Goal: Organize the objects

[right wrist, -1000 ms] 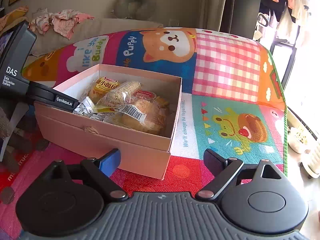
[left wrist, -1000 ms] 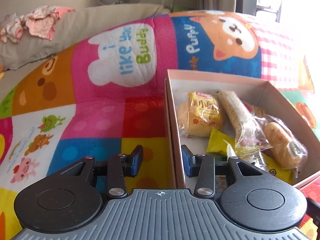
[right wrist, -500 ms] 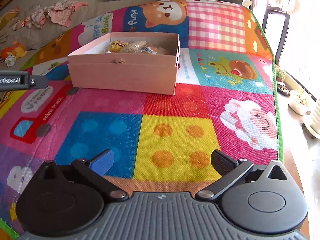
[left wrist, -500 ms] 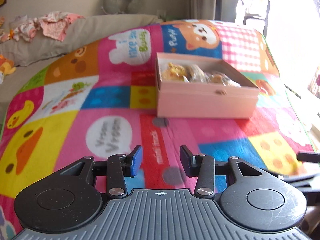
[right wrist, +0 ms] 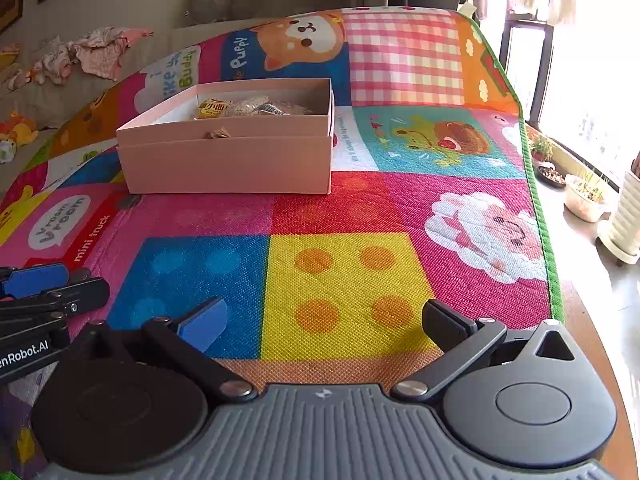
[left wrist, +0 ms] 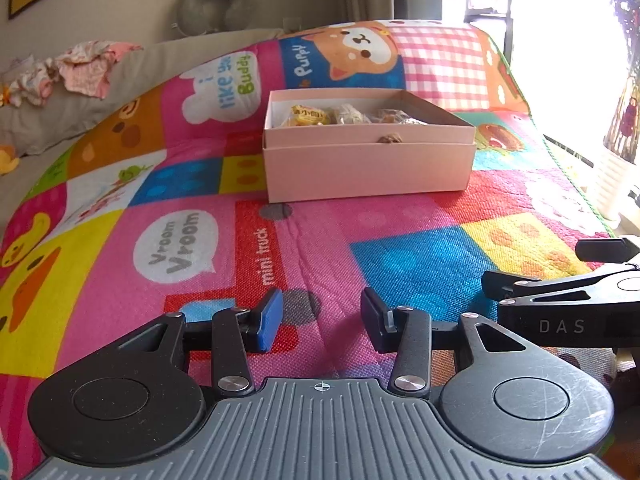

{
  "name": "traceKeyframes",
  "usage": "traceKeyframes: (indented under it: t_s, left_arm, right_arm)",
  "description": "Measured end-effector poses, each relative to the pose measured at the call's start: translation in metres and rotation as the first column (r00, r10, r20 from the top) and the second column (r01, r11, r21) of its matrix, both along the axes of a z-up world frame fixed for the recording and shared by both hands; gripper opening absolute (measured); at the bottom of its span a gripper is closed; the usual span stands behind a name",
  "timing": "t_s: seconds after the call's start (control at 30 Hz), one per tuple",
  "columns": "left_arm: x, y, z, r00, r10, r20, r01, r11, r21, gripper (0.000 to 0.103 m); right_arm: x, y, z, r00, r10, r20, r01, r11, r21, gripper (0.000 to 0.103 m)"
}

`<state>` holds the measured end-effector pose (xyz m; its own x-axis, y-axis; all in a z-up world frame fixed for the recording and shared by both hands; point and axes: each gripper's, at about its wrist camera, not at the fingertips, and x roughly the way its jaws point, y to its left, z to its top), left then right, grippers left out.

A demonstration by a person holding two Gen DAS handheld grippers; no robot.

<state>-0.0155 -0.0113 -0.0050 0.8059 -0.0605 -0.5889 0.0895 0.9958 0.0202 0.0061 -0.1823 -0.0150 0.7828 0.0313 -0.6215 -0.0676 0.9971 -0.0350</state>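
- At the bottom of the left wrist view, the left gripper point(left wrist: 321, 326) hangs over the colourful patchwork cartoon play mat point(left wrist: 400, 264); its blue-padded fingers point(left wrist: 269, 320) stand moderately apart with nothing between them
- At the bottom of the right wrist view, the right gripper point(right wrist: 324, 322) has its fingers spread wide and empty above a yellow square with orange dots
- Each device shows in the other's view: the right one enters at the lower right edge of the left view, and the left one at the lower left edge of the right view, so they sit side by side, near each other
- In the middle of both frames, well apart from both grippers, the pale pink rectangular cardboard box point(left wrist: 368, 168) rests open on the mat, its upper section nested in a slightly wider base
- Inside the box lie several wrapped snacks, among them a yellow-orange printed packet point(right wrist: 214, 108) towards the left and clear-wrapped baked pieces point(left wrist: 394, 117) to the right
- In the upper left, beyond the mat, pink crumpled clothes point(left wrist: 86, 66) lie on a grey-beige cushion point(left wrist: 60, 116)
- At the top centre, a grey neck pillow point(left wrist: 214, 10) leans by the wall
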Motion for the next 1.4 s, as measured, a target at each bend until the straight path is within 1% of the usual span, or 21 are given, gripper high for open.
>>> traceKeyframes:
  t_s: [0.07, 0.13, 0.17, 0.23, 0.27, 0.37, 0.5, 0.7, 0.87, 1.4]
  left_arm:
    - [0.001, -0.002, 0.000, 1.000, 0.007, 0.002, -0.007, 1.000, 0.002, 0.047]
    - [0.002, -0.003, -0.001, 1.000, 0.013, 0.001, -0.013, 1.000, -0.002, 0.047]
    - [0.002, -0.004, -0.001, 1.000, 0.016, 0.001, -0.016, 1.000, -0.003, 0.047]
    - [0.002, -0.004, -0.001, 1.000, 0.020, 0.000, -0.020, 1.000, -0.005, 0.048]
    - [0.002, -0.003, -0.001, 1.000, 0.021, 0.000, -0.021, 1.000, -0.007, 0.048]
    - [0.002, -0.003, -0.001, 1.000, 0.021, -0.001, -0.021, 1.000, -0.008, 0.048]
    - [0.002, -0.002, -0.001, 0.999, 0.039, -0.003, -0.039, 0.999, -0.031, 0.048]
    - [0.003, -0.013, -0.001, 0.998, 0.057, 0.001, -0.057, 0.998, 0.020, 0.048]
    - [0.003, -0.009, -0.001, 0.998, 0.057, -0.002, -0.057, 0.998, -0.008, 0.048]
    - [0.003, -0.008, -0.001, 0.998, 0.057, -0.003, -0.057, 0.998, -0.017, 0.048]
  right_arm:
    - [0.000, 0.005, 0.000, 1.000, 0.008, 0.015, -0.008, 0.999, -0.040, 0.103]
    - [0.001, 0.006, 0.001, 1.000, 0.004, 0.016, -0.004, 0.999, -0.041, 0.103]
    - [0.001, 0.004, 0.000, 1.000, 0.003, 0.009, -0.002, 1.000, -0.024, 0.103]
    - [0.003, -0.006, -0.001, 1.000, -0.005, -0.011, 0.005, 0.999, 0.045, 0.103]
    - [0.002, -0.009, -0.001, 1.000, -0.006, -0.007, 0.006, 0.998, 0.062, 0.103]
    - [0.000, -0.005, -0.002, 1.000, -0.015, -0.009, 0.015, 0.999, 0.036, 0.103]
    - [0.001, -0.004, -0.002, 1.000, -0.022, -0.012, 0.022, 0.999, 0.037, 0.103]
    - [0.003, -0.004, -0.001, 0.999, -0.033, -0.013, 0.034, 0.999, 0.040, 0.103]
    - [0.003, -0.004, -0.001, 0.999, -0.034, -0.013, 0.034, 0.999, 0.040, 0.103]
    - [0.003, -0.004, -0.001, 0.999, -0.034, -0.013, 0.034, 0.999, 0.040, 0.103]
